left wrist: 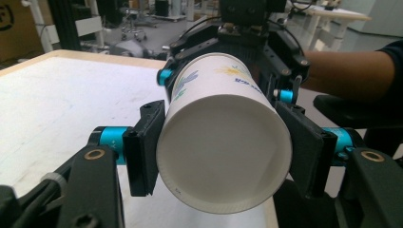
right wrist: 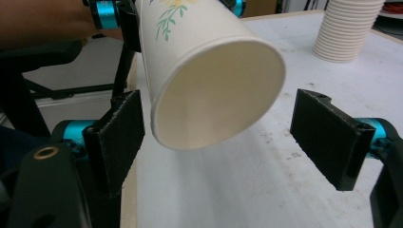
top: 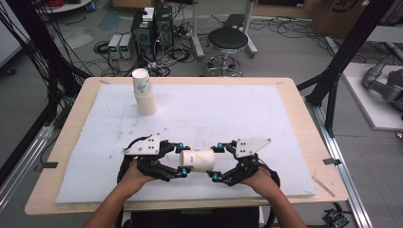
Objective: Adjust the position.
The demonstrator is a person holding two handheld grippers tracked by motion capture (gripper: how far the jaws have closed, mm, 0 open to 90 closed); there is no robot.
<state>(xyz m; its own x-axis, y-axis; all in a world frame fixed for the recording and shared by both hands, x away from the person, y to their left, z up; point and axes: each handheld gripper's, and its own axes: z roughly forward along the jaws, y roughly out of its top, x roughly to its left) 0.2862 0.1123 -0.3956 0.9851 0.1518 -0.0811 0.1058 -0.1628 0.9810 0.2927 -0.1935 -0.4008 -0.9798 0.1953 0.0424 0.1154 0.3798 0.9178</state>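
A white paper cup point(top: 197, 160) with a flower print lies level in the air just above the white mat, near the table's front edge. My left gripper point(top: 182, 159) is shut on its base end. In the left gripper view both black pads point(left wrist: 145, 147) press the cup's point(left wrist: 223, 118) sides, and its flat bottom faces the camera. My right gripper point(top: 216, 162) stands open at the cup's mouth end. In the right gripper view the open mouth point(right wrist: 214, 95) hangs between the two wide-apart pads point(right wrist: 328, 137), with a clear gap on the right side.
A tall stack of paper cups point(top: 144, 92) stands upside down at the back left of the white mat point(top: 247, 109) and appears in the right gripper view point(right wrist: 347, 28). The wooden table edge point(top: 304, 123) frames the mat. A stool point(top: 228, 40) and cables lie beyond.
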